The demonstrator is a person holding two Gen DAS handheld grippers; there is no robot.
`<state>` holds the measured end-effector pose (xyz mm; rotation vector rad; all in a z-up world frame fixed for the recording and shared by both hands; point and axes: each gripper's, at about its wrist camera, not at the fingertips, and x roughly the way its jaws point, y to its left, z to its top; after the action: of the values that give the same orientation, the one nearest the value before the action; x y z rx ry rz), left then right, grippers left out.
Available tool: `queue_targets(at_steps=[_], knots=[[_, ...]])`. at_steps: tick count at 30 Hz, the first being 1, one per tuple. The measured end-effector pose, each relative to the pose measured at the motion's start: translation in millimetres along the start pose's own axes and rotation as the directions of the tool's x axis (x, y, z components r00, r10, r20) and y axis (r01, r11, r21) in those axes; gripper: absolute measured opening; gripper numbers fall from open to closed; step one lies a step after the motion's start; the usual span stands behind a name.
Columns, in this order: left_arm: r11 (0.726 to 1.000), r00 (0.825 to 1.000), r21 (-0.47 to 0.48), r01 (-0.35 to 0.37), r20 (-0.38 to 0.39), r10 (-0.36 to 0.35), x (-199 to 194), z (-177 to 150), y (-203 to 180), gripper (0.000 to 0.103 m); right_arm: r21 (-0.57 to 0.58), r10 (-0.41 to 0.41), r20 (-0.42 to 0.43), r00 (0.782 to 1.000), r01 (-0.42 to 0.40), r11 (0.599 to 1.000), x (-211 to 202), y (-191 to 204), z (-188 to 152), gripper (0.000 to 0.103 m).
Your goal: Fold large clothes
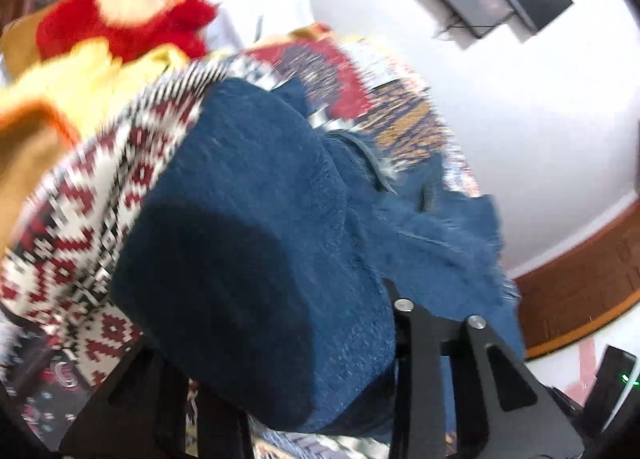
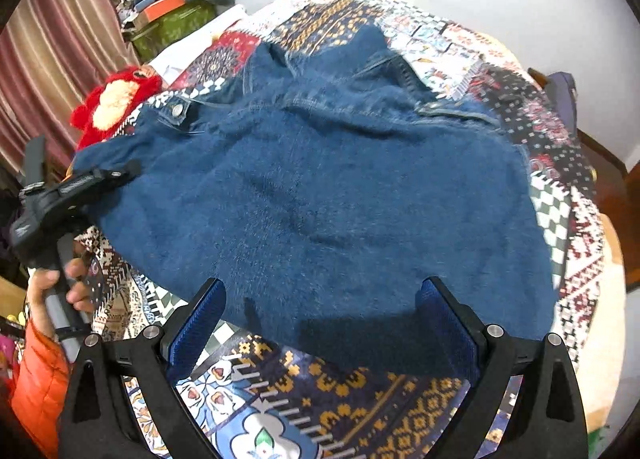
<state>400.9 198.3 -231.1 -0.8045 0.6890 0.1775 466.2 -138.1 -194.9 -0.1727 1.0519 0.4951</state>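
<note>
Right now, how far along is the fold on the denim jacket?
Early. Done: the denim jacket lies mostly spread on the patterned quilt, no finished fold showing. In hand: the left gripper is clamped on the jacket's left edge, denim bunched over its fingers in the left wrist view. The right gripper is open over the near hem, gripping nothing. Left: grip the hem, make every fold.

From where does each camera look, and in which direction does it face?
Left wrist: on the left gripper, close above the bunched denim jacket, facing the wall; only its black fingers show.
Right wrist: on the open right gripper, looking down at the jacket spread on the patterned quilt; a hand holds the left gripper.
Shared: jacket, quilt, red plush toy.
</note>
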Motion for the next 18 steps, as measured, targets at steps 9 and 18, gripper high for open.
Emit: queue_targets(at_steps=[9,18], knots=[[0.956,0.972,0.271,-0.111,0.230,0.048,-105.7,13.9,-48.7,0.031,-0.072,0.052,0.066,0.996,-0.047,0.996,-25.3,52.0,5.1,0.097],[0.877,0.944,0.402,-0.263,0.293,0.149,-115.2,0.0,-55.0,0.031,-0.153,0.183,-0.105,0.977,-0.198,0.968,53.6,139.1,8.7,0.097]])
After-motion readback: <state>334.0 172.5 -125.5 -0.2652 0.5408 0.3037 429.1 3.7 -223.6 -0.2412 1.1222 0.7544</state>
